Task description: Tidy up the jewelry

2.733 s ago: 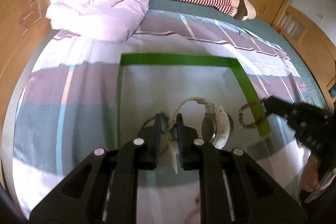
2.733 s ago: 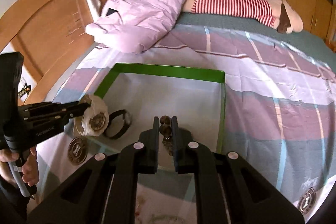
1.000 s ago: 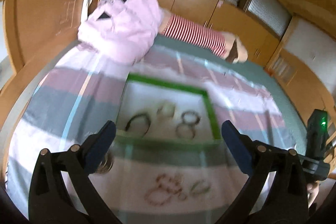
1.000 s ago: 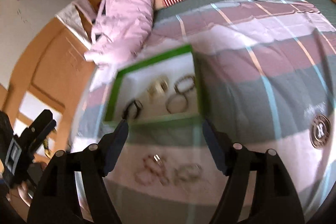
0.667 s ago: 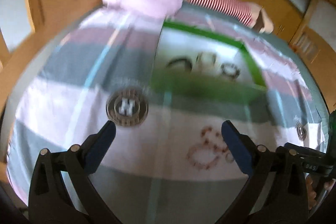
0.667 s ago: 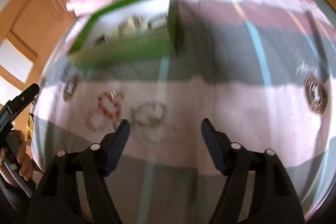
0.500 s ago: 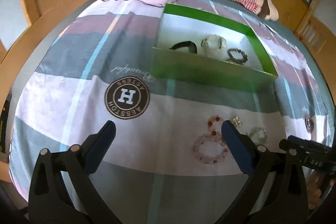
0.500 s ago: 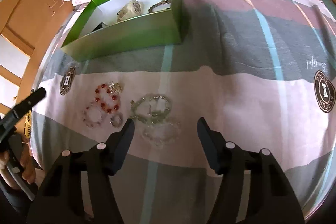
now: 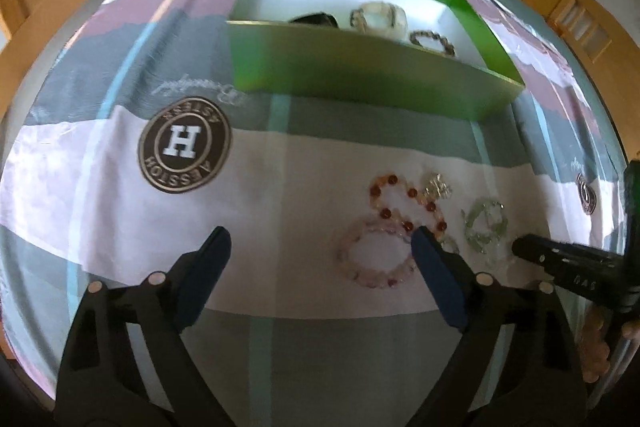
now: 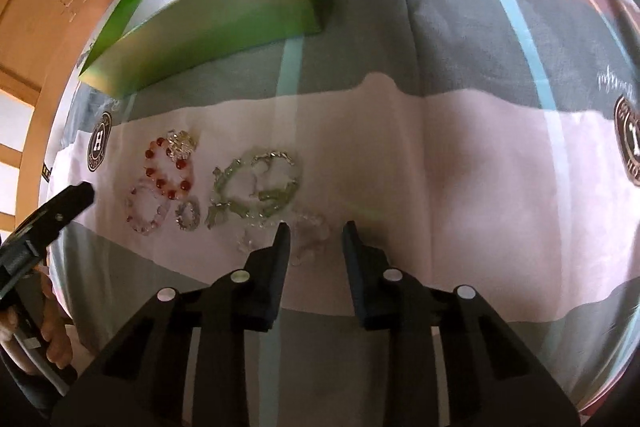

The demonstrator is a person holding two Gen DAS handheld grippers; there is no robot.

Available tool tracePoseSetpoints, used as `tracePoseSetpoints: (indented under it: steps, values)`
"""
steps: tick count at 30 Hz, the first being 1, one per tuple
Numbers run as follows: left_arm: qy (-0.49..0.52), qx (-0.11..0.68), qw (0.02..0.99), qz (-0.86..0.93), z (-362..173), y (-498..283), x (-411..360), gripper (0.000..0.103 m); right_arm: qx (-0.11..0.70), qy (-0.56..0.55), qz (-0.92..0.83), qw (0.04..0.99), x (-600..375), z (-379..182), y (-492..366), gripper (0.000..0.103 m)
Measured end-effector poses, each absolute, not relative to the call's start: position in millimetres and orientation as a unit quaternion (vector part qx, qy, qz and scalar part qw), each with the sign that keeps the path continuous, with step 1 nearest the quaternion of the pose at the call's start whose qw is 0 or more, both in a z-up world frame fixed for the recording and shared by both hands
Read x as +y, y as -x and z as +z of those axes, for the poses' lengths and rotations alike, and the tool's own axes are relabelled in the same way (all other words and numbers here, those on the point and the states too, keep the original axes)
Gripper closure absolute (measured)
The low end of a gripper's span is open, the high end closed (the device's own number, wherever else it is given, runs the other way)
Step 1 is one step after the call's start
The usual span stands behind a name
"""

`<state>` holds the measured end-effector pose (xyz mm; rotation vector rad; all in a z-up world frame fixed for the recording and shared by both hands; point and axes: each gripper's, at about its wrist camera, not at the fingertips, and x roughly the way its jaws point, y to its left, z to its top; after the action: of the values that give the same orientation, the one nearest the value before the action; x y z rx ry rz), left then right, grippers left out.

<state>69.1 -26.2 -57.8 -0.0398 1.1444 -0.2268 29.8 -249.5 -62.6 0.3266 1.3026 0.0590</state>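
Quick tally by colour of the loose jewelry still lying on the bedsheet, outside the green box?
Red-and-orange beaded bracelet: 1
Pale pink beaded bracelet: 1
Green stone bracelet: 1
Clear crystal bracelet: 1
Small silvery charm piece: 1
Small grey-green ring: 1
Total: 6 loose pieces. The clear bracelet is faint against the white sheet, so its outline is uncertain.
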Motion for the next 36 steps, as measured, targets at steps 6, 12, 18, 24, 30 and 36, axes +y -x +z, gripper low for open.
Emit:
tracePoseSetpoints:
  steps: [6,12,18,24,30,36]
  values:
    - [-0.003,0.550,0.827,-0.115,-69.3,-67.9,-39.8,0.014,0.600,-0.080,0.005,0.796,-226.8,-67.2,-30.9,0.087]
    - [-0.002,0.554,0.825,-0.110,-75.8,-71.1,-39.1,0.014,0.586,-0.060,-0.006,0.808,-219.7,-65.8,-28.1,0.096]
    - [-0.029,0.563,0.819,-0.106,-86.0,-73.8,-44.5,0.032,0.576,-0.048,-0.009,0.816,-211.5,-65.7,-25.0,0.096]
    - [-0.063,0.566,0.815,-0.104,-91.7,-73.5,-54.5,0.039,0.575,-0.042,-0.008,0.817,-214.9,-64.7,-24.1,0.096]
    - [-0.081,0.560,0.819,-0.094,-90.0,-76.4,-55.9,0.066,0.575,-0.040,-0.009,0.817,-215.6,-64.6,-25.6,0.096]
    - [-0.082,0.557,0.822,-0.091,-85.7,-79.3,-50.0,0.096,0.571,-0.031,-0.013,0.820,-212.6,-65.0,-24.4,0.096]
